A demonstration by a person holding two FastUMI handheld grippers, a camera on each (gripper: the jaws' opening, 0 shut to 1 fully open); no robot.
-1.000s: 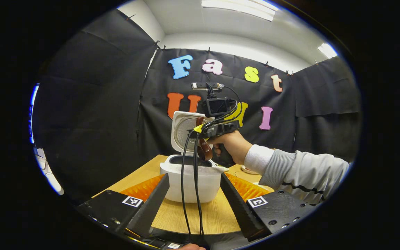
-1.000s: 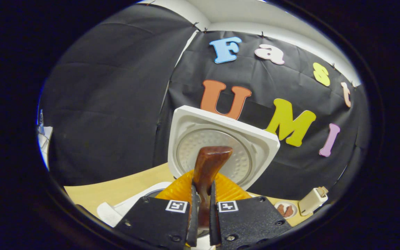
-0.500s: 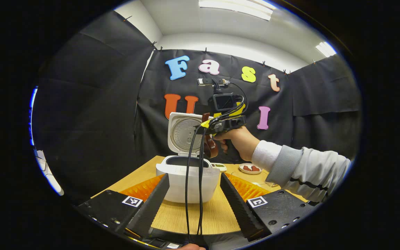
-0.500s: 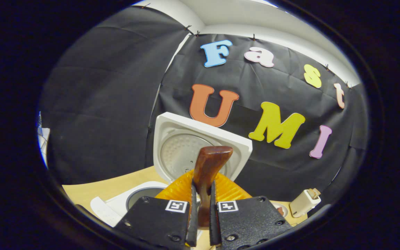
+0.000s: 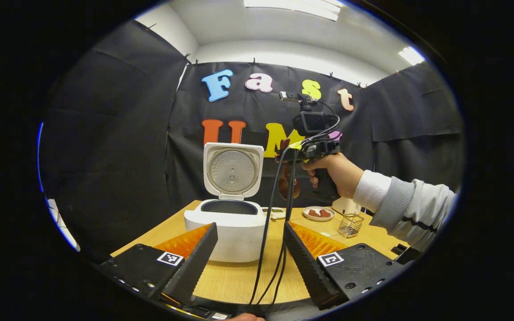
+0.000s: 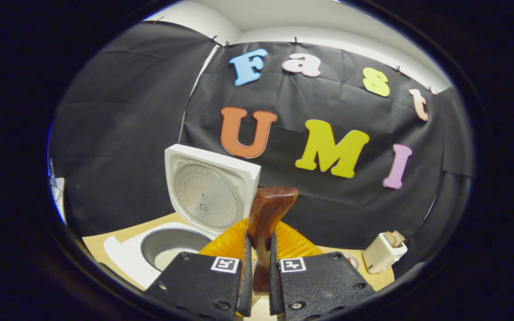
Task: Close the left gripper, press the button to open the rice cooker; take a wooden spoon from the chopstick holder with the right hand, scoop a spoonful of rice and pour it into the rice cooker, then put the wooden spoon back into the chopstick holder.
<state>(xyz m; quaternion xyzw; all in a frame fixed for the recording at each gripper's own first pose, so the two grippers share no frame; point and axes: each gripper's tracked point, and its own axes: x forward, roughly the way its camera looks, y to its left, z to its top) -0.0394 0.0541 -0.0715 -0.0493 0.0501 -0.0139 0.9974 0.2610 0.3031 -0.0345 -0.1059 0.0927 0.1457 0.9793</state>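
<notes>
Right tool (image 6: 257, 285) has swung right of the rice cooker (image 5: 232, 227) — pour apparently done.
It pinches the wooden spoon (image 6: 266, 218); left tool (image 5: 250, 258) spread — holder return remains.

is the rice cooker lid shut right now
No, the rice cooker has its lid standing upright and open, with the inner pot exposed in the left gripper view.

Wooden spoon (image 6: 266, 223) upright between pressed fingers (image 6: 244, 276), open rice cooker (image 6: 167, 236) lower left, rice inside.
</notes>
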